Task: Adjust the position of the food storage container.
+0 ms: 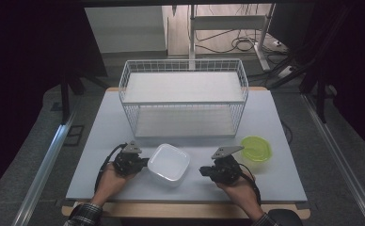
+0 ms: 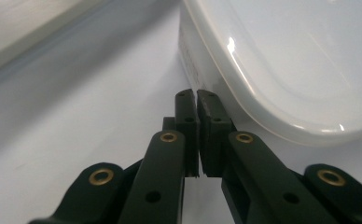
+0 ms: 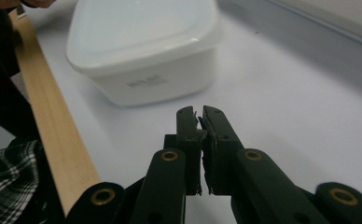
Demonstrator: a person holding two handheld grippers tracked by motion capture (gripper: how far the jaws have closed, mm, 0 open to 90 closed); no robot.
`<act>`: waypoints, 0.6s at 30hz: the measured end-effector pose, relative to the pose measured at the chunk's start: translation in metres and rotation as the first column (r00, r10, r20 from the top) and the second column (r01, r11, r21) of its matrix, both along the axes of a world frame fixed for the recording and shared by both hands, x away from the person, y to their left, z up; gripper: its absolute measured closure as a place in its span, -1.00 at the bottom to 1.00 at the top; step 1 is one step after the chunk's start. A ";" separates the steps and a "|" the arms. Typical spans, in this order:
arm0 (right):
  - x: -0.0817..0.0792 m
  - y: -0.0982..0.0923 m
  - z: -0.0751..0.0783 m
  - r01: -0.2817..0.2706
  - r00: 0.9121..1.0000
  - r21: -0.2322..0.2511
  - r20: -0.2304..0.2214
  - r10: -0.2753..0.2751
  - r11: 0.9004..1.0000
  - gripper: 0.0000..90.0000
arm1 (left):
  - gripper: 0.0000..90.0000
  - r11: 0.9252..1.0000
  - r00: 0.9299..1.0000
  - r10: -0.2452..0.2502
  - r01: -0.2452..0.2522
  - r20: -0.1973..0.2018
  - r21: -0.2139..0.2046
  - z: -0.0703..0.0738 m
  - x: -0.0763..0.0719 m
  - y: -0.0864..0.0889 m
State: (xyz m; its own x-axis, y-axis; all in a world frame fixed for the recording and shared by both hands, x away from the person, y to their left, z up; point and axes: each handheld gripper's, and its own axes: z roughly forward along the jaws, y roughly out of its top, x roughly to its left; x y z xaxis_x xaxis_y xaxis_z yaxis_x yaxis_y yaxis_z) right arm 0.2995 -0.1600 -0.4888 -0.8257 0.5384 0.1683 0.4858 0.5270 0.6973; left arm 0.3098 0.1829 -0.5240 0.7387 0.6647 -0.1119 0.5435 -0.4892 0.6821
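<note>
Both the left gripper (image 1: 145,163) and the right gripper (image 1: 203,170) are closed on nothing beside the white container (image 1: 169,164). To lift it well, open both wide and clamp opposite walls evenly.

In the left gripper view the box (image 2: 281,60) runs off the top and right edges, its far side unseen. In the right gripper view its top left corner is cut off, and the print on its wall is too blurred to read. In the high view the sleeves (image 1: 84,214) end at the bottom edge.
</note>
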 end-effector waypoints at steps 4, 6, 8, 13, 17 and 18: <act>0.000 0.000 -0.002 0.001 1.000 0.003 -0.017 -0.001 1.000 0.88 | 0.94 1.000 1.000 -0.020 0.020 -0.016 -0.023 0.001 -0.004 -0.012; 0.000 -0.001 -0.003 0.008 0.999 0.008 -0.032 -0.007 1.000 0.87 | 0.94 0.999 0.999 -0.029 0.028 -0.028 -0.035 0.001 -0.007 -0.016; 0.001 -0.002 -0.004 0.012 0.999 0.021 -0.046 -0.011 1.000 0.86 | 0.93 0.998 0.999 -0.037 0.035 -0.032 -0.045 0.002 -0.010 -0.020; 0.003 -0.006 -0.004 0.046 0.998 0.009 -0.035 -0.046 0.999 0.87 | 0.94 0.998 0.998 -0.043 0.041 -0.041 -0.050 0.003 -0.015 -0.028; 0.006 -0.009 -0.005 0.063 0.998 0.006 -0.027 -0.063 0.998 0.88 | 0.95 0.997 0.998 -0.046 0.043 -0.045 -0.066 0.003 -0.016 -0.033; 0.007 -0.010 -0.005 0.069 0.997 0.007 -0.025 -0.069 0.998 0.88 | 0.94 0.997 0.998 -0.048 0.045 -0.045 -0.065 0.003 -0.016 -0.035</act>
